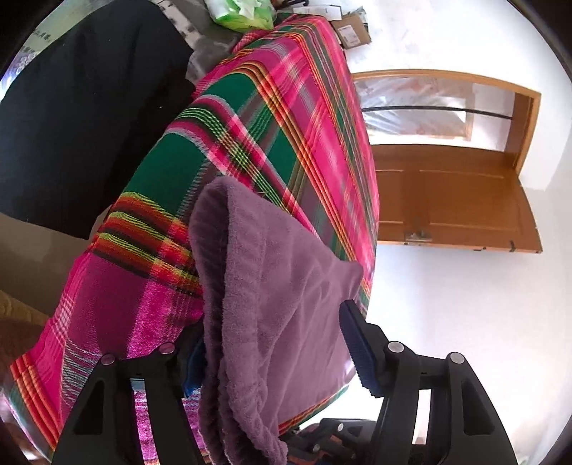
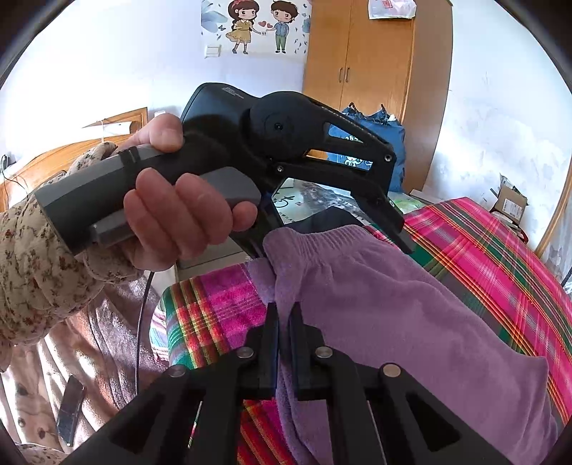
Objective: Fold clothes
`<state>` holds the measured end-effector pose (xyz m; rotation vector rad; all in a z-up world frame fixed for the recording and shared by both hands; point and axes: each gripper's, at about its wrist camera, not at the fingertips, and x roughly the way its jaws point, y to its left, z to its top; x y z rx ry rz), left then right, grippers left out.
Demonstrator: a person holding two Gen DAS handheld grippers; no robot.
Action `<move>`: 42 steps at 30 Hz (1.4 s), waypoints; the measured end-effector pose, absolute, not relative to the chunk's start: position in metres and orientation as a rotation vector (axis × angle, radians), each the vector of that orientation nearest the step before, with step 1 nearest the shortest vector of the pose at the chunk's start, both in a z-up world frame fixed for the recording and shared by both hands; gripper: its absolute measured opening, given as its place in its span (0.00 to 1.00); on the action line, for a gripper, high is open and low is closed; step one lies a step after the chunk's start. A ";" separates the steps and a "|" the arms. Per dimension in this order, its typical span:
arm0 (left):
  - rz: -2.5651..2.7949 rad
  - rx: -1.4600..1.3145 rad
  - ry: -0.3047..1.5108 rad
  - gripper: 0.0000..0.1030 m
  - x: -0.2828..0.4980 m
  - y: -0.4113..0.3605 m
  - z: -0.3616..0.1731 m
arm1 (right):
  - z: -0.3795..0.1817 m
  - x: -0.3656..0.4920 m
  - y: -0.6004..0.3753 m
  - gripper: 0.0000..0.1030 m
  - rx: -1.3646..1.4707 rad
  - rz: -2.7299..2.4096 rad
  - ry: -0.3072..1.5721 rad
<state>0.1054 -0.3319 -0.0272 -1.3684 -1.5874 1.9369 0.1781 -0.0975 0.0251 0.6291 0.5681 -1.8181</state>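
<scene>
Purple garment (image 2: 393, 304) lies lengthwise on plaid blanket (image 2: 500, 257), elastic waistband (image 2: 321, 232) far.

A bright plaid blanket (image 2: 500, 250) covers the bed, with the purple fleece garment (image 2: 393, 304) lying on it

Upper right of my right view: wooden wardrobe (image 2: 361, 53), blue bag (image 2: 388, 143) below it. Top centre, cartoon couple sticker (image 2: 257, 27) on the white wall. Cardboard box (image 2: 509, 204) at right edge. Lower left, a dark phone (image 2: 71, 407). In my left view: wooden door (image 1: 454, 200) at right, green packet (image 1: 243, 14) at top, plaid blanket (image 1: 286, 118) across centre.
</scene>
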 end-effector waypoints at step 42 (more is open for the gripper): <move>2.055 -1.449 -1.562 0.17 0.117 -0.340 -0.029 | 0.013 0.195 -0.110 0.40 0.565 -1.841 0.666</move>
